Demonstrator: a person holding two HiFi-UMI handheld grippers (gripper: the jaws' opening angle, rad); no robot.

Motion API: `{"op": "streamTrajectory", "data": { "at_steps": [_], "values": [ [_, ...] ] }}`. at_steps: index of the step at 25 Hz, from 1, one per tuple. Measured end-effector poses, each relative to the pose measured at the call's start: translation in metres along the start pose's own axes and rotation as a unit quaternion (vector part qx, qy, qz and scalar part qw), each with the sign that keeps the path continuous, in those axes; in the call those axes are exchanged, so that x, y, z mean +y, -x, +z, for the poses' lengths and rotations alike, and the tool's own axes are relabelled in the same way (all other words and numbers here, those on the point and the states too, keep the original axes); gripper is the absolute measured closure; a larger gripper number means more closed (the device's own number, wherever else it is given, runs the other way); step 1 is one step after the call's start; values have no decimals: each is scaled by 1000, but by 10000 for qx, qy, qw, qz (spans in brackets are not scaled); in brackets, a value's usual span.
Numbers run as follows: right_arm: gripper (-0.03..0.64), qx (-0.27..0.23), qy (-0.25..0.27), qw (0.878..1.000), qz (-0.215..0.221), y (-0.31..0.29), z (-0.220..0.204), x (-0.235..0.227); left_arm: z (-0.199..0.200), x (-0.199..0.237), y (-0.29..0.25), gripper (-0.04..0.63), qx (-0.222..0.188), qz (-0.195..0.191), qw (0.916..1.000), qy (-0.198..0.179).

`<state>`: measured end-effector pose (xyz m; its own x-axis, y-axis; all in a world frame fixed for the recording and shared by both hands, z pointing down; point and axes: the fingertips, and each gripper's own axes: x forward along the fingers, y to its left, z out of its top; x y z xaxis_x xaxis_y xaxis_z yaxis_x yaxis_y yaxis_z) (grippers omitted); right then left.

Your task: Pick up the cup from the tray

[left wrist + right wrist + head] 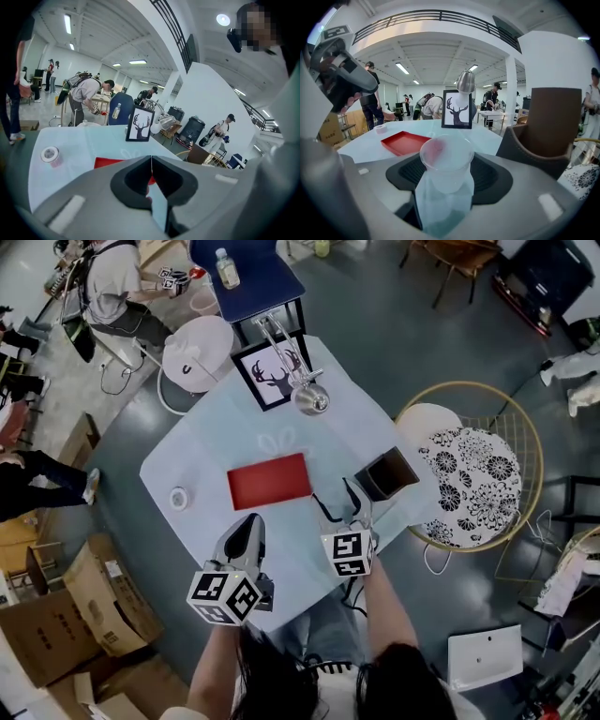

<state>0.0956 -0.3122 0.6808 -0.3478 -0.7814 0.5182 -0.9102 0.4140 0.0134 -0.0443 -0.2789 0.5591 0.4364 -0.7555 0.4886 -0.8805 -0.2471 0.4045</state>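
Cup (446, 161) is pinched btwn the pads of R gripper (356, 505). It's off the tray (269, 480), at the tray's 4 o'clock, over the table (187, 460) on the person's side. Cup is clear plastic w/ nothing visible inside; the red tint in its wall is the tray seen thru it. Mouth points up, tipped a bit twd the gripper cam. Long axis is approx upright, base down btwn the jaws.

Tray shows only its bare red floor. Box (386, 472) at the tray's 3 o'clock has an open top and a dark inside; contents can't be told.

L gripper (151, 159) has its fingers pressed together w/ nothing btwn, at the tray's 7 o'clock. Tape roll (179, 497) lies at the tray's 9 o'clock, frame (272, 371) at 12.
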Motion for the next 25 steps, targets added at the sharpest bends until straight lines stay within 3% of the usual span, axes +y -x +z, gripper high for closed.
{"op": "streamTrajectory", "data": {
  "at_steps": [3,7,12,25],
  "values": [
    [287,-4,-62,9999,86,1,1,-2,-1,-3,-2,594,16,11,9999,-120],
    [284,-322,-520,9979,202,11,16,-5,-4,0,-2,594,48,38,10000,-66],
    [256,-446,-418,9975,364,22,25,-1,-5,-2,1,594,40,45,10000,-71],
    [222,-554,-86,9981,248,48,43,5,1,-6,24,594,-68,12,9998,-170]
  ]
}}
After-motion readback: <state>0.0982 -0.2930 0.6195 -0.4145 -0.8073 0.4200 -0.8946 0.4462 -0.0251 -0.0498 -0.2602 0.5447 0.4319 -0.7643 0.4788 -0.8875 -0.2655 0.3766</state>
